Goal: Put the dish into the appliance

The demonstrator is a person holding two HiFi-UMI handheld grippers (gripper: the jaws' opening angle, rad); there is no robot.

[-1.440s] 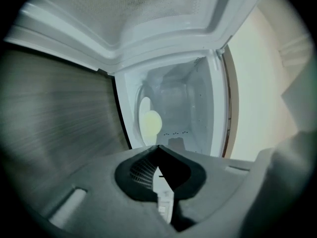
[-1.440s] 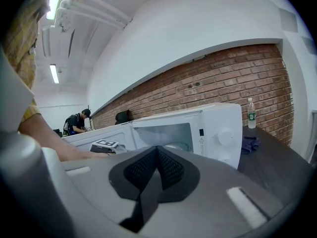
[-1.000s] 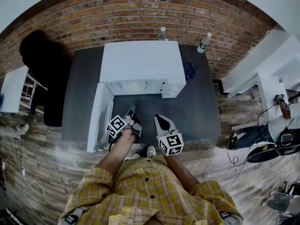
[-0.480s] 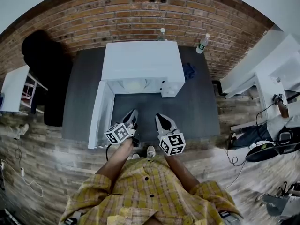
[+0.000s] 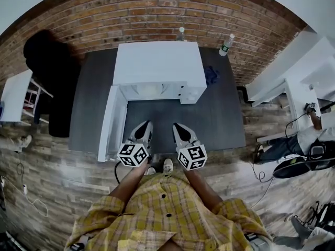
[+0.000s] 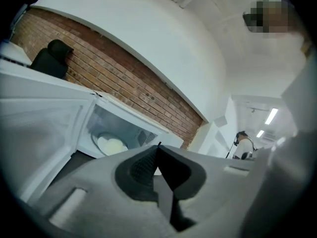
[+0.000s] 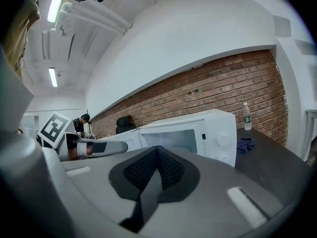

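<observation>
Shut tight and empty at the left claw [image 6: 158, 148], pads pressed together; same at the right claw [image 7: 157, 150], closed on nothing. Held side by side, apart, over the near edge of the dark table [image 5: 220, 124]. Just ahead, a white microwave [image 5: 157, 64], door [image 5: 110, 124] swung open to the left. Inside its cavity, on the floor: the pale round dish [image 6: 111, 145]. Farther back, a blue cloth [image 5: 211, 76] just right of the microwave, a water bottle [image 5: 226, 45] by the brick wall [image 5: 157, 14]

The left gripper [image 5: 145, 126] and the right gripper [image 5: 179, 128] sit side by side, slightly apart, both pointing forward. Each has its jaws pressed together with nothing between them. The bare left forearm [image 5: 130, 175] and right forearm [image 5: 195, 178] run straight back behind them.
</observation>
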